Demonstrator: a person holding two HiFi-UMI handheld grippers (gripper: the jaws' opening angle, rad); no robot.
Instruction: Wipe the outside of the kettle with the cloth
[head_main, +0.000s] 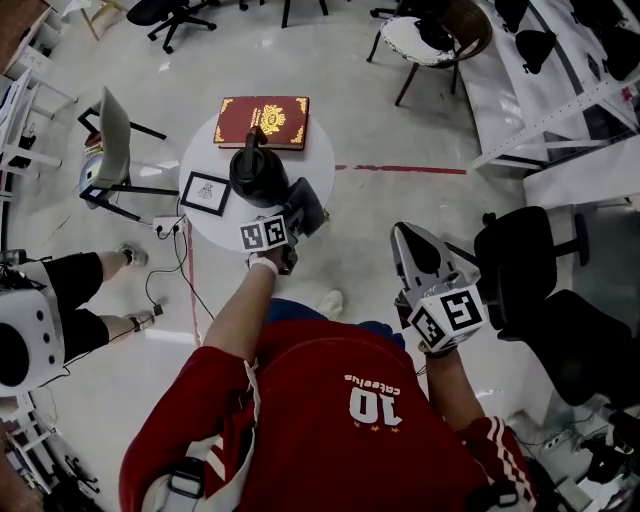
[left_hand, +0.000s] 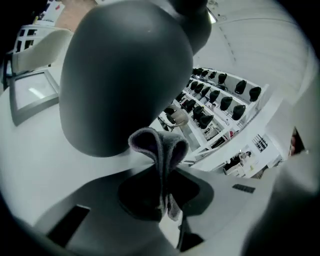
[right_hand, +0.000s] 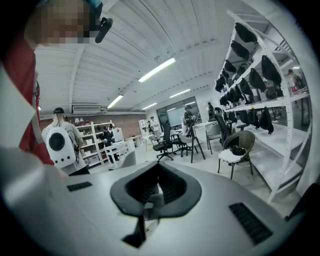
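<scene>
Cloth (left_hand: 159, 150) in left gripper (left_hand: 161, 192), beside black kettle (left_hand: 125, 80), shirt (head_main: 330, 420) marked 10

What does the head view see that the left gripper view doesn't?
Only the head view: the red book, the right gripper held off the table, and the person's red shirt. Only the left gripper view: the grey cloth pinched in the jaws of the left gripper, close to the kettle, and shelves behind. Both: the black kettle, the white table and the picture frame.
</scene>
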